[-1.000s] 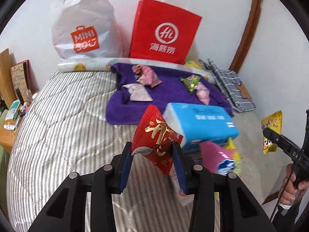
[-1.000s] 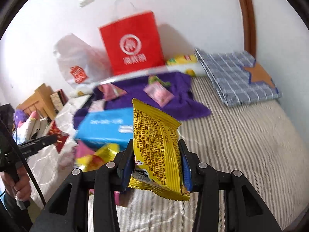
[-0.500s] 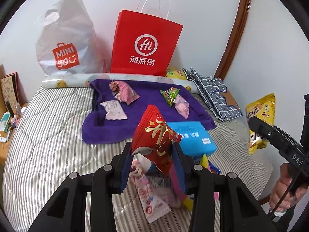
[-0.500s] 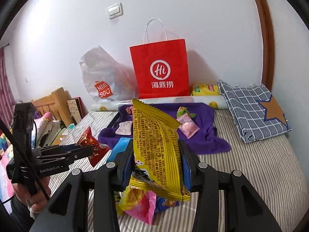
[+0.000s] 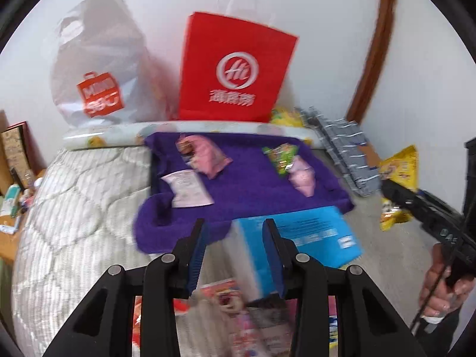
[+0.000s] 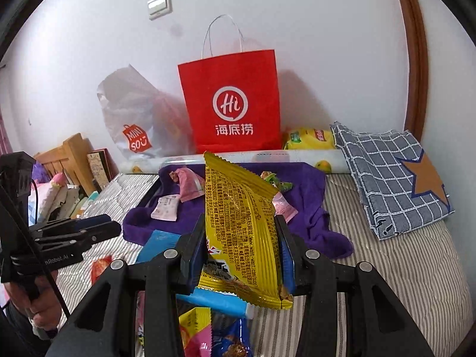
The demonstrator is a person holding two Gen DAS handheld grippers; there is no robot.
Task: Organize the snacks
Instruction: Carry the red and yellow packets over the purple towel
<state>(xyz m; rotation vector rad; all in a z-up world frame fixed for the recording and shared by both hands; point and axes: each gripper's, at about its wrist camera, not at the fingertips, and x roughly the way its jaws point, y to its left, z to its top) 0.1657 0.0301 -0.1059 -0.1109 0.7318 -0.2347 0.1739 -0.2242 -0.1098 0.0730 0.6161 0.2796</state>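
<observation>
A: While sorting runs, list items left of the purple towel [image 6: 309, 208].
B: Left gripper [image 5: 235, 255]: jaws apart, nothing between them, hovering above the blue pack [image 5: 309, 235].
A: Right of it?
B: Right gripper [image 6: 242, 255]: clamped on yellow snack packet [image 6: 241, 226], upright. Next move, likely: carry it onto the towel, then release.

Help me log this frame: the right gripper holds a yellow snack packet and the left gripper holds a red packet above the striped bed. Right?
Not quite. The left gripper is open with nothing between its fingers, as the left wrist view shows. The right gripper does hold the yellow snack packet above the striped bed.
</observation>
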